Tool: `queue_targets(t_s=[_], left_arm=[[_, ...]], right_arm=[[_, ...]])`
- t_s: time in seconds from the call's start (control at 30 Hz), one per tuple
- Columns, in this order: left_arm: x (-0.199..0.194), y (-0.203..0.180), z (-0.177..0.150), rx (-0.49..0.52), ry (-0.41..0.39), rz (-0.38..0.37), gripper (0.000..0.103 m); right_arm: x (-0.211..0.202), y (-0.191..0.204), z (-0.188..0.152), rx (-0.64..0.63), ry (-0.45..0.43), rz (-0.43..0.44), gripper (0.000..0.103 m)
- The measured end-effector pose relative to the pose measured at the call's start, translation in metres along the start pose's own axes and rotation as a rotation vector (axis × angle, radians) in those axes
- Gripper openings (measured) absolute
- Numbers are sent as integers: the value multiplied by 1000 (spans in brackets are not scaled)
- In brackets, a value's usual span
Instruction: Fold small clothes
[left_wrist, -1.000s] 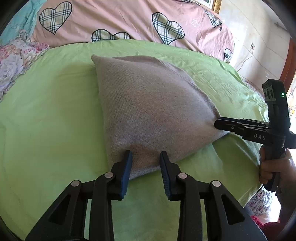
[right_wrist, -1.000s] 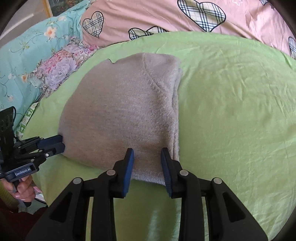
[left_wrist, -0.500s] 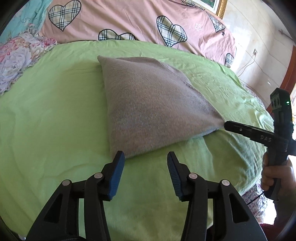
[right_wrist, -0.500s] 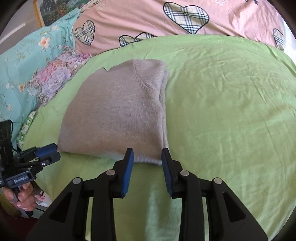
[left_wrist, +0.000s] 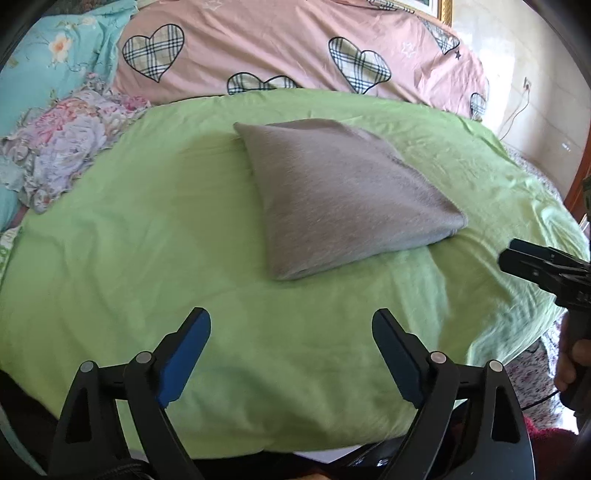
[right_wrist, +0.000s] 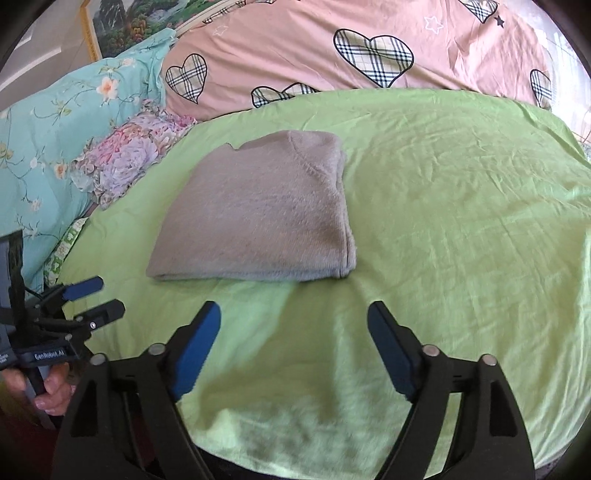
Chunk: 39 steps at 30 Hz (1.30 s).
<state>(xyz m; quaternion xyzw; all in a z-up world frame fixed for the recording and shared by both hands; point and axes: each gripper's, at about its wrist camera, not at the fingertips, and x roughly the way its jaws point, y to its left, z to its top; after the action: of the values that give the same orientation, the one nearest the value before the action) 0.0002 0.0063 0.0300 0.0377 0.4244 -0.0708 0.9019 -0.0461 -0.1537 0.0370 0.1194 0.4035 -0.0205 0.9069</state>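
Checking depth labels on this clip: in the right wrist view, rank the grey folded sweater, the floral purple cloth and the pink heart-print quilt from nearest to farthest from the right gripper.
1. Grey folded sweater: just ahead of the right gripper, centre-left.
2. Floral purple cloth: farther, left.
3. Pink heart-print quilt: farthest, along the back.

White lettering "GenRobot.AI" on the black body of the left gripper (right_wrist: 94, 295), seen at the right wrist view's left edge, markings on the right gripper (left_wrist: 517, 258) blurred beyond reading, no other legible text
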Motion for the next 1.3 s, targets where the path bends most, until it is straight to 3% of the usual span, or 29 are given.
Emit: queue_targets(t_s=[0.23,0.47,0.67,1.0,1.3], left_arm=[[-13,9,-5,-43,-14,103,95],[1,4,5,-15,8,113,96],[17,7,16,-50,41,98,96],[33,-2,30,-17,115,157,96],[31,-5,49,-12,101,172,96]], right_arm=[[-7,11,-17,-27,19,24,95],[3,19,-11,-50,15,31,97],[17,15,1,-55,11,25,98],[40,19,14,-76,90,22,98],[41,30,41,-118,91,32,99]])
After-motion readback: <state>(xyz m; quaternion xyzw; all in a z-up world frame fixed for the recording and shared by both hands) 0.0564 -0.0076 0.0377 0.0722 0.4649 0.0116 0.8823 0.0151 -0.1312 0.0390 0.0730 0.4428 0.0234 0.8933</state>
